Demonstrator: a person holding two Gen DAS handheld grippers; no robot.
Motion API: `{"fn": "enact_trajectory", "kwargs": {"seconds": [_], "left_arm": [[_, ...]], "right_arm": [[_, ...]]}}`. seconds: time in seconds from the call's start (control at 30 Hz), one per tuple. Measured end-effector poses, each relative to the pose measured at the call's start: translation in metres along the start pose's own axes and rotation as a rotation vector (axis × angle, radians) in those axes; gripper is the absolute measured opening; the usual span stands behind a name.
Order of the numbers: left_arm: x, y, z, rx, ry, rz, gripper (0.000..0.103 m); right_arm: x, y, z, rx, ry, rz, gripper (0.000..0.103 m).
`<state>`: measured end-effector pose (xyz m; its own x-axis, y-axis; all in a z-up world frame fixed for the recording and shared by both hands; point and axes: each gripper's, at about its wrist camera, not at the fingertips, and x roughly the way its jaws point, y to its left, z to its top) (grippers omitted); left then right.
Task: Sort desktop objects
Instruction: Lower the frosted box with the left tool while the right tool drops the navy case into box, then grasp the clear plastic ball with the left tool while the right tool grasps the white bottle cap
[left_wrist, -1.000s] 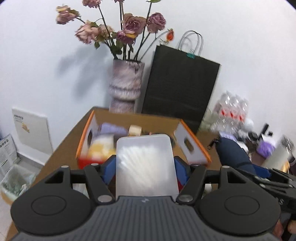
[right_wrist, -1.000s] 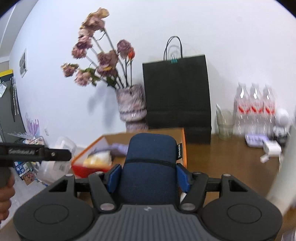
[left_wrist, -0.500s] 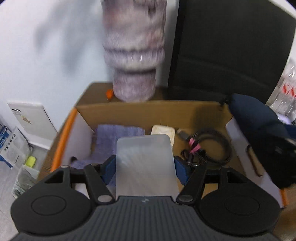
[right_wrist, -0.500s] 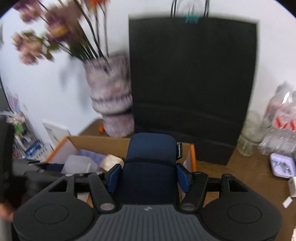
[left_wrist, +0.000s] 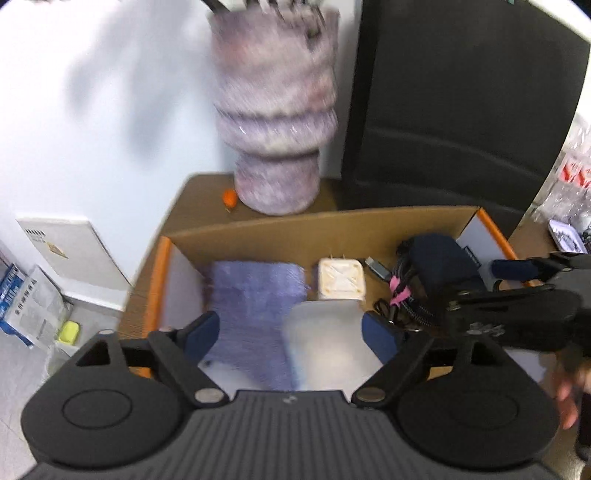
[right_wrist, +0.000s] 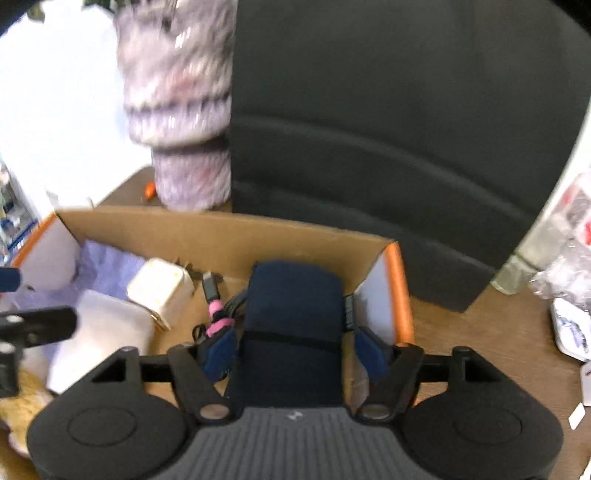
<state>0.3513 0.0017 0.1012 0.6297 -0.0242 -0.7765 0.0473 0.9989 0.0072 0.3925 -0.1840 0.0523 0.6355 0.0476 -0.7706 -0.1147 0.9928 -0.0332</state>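
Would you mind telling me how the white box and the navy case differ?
The white box is pale, translucent; the navy case dark, opaque. The white box lies by the cloth; the navy case sits at the right end, by the cables. Both rest inside the carton.

Both views were evenly and fairly brightly lit, with the white wall (left_wrist: 92, 110) close to blown out. A soft grey shadow of flower stems fell on that wall to the left of the vase (left_wrist: 275, 122), so the light came from the right and front. Motion blur smeared the vase (right_wrist: 177, 107) in both views and softened the bag (left_wrist: 461, 110) and the things inside the box (left_wrist: 321, 229). The translucent case (left_wrist: 325, 343) looked hazy, its edges unclear. The gripper bodies close to the lens stayed sharp. Fisheye distortion bent the box walls and bag edges, and dark vignetting cut the corners.
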Motion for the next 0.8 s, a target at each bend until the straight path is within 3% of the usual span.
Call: {"fn": "enact_trajectory", "kwargs": {"seconds": [0.2,0.4,0.63,0.8], "left_arm": [[-0.047,0.03,-0.015,-0.068,-0.017,0.03,0.098],[-0.088,0.045,-0.048,-0.113,-0.023,0.056,0.102],[-0.143,0.048,-0.117,-0.16,-0.149,0.054,0.103],[-0.175,0.025,-0.18,-0.124,-0.27,0.057,0.103]], "right_arm": [[-0.073,-0.021,-0.004,0.092,-0.055,0.106,0.082],[-0.135,-0.02,-0.029,0.062,-0.088,0.098,0.084],[-0.186,-0.014,-0.099,0.076,-0.159,0.143,0.089],[-0.199,-0.004,-0.16,0.109,-0.198,0.168,0.09]]}}
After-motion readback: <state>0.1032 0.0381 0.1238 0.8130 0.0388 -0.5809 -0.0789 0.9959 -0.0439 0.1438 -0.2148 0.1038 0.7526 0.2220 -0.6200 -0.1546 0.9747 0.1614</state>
